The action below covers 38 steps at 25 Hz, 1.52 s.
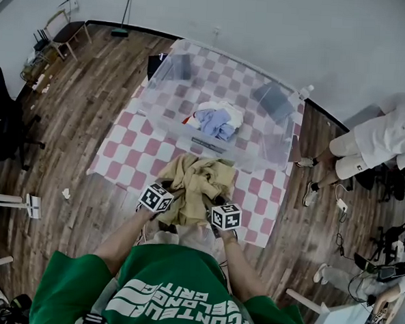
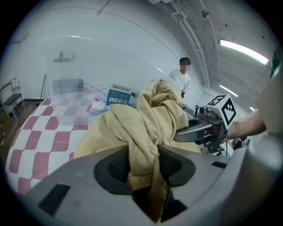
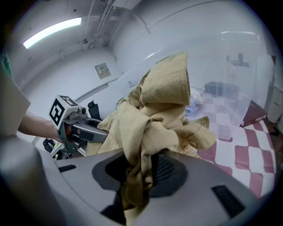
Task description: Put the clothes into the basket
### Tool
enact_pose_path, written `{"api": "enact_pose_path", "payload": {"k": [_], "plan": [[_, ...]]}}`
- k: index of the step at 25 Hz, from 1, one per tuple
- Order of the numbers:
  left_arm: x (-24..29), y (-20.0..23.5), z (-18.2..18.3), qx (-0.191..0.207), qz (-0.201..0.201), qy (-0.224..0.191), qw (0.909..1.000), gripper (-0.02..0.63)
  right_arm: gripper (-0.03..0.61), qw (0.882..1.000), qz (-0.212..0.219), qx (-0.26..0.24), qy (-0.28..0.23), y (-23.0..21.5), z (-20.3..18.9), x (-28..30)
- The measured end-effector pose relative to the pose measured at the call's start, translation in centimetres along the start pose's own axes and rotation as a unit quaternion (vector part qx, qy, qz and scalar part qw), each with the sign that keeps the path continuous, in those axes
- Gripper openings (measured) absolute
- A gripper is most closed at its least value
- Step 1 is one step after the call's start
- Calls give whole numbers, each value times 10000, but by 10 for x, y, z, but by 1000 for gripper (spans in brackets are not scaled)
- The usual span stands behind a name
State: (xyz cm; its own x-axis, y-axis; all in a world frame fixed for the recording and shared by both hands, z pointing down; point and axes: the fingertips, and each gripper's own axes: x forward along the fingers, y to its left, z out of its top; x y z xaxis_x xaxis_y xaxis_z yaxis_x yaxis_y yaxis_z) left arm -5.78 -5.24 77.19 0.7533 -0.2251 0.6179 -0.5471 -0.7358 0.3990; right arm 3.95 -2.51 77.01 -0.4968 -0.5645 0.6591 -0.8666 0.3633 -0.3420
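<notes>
At the far left, bare wooden floor (image 1: pixel 75 123) runs up to a pink-and-white checked cloth (image 1: pixel 131 157). I cannot tell whether the cloth lies on the floor or on a low counter.

The left tongs (image 1: pixel 161 209) are pinched on a fold of a tan garment (image 1: pixel 198 181), and a twisted rope of the fabric runs down between the pads. The cube on these tongs shows black square markers and no letters.

The garment hangs bunched between the two tongs, over the near part of the checked cloth and just short of the basket (image 1: pixel 158 110). It is too crumpled for a clear long axis. Its bulk leans away from the wearer toward the basket, and in both gripper views it rises to a folded crest. A button (image 3: pixel 191 145) shows on its right side.

The basket is a clear plastic bin holding light blue and white clothes (image 1: pixel 215 121). A label (image 2: pixel 121 93) on its near wall reads roughly "SpaceXpert".

The right tongs (image 1: pixel 218 222) likewise pinch a wad of the same garment, pads pressed into it.

Below, the wearer's green shirt (image 1: pixel 174 293) has white lettering, upside down and too warped to read surely. At the far right is a person in white (image 1: pixel 385 138).
</notes>
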Motion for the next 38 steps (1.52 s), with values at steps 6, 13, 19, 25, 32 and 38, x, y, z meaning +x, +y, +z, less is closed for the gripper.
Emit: {"api": "enact_pose_path", "payload": {"k": [6, 13, 19, 25, 32, 38], "plan": [[-25, -15, 18, 430, 39, -348, 9985, 152, 110, 9990, -133, -98, -416, 19, 13, -20], [-54, -26, 46, 724, 79, -790, 9942, 149, 109, 9950, -277, -368, -891, 41, 45, -42], [-86, -41, 81, 1052, 83, -1241, 9866, 146, 107, 9881, -401, -604, -1355, 60, 80, -70], [-116, -57, 125, 1382, 128, -1653, 9764, 143, 107, 9794, -483, -759, -1810, 74, 120, -99], [-143, -70, 178, 1721, 164, -2030, 9638, 140, 103, 9679, -574, -1008, -2228, 82, 170, -126], [-167, -87, 222, 2064, 174, -2361, 9494, 138, 103, 9547, -675, -1220, -2629, 90, 213, -156]]}}
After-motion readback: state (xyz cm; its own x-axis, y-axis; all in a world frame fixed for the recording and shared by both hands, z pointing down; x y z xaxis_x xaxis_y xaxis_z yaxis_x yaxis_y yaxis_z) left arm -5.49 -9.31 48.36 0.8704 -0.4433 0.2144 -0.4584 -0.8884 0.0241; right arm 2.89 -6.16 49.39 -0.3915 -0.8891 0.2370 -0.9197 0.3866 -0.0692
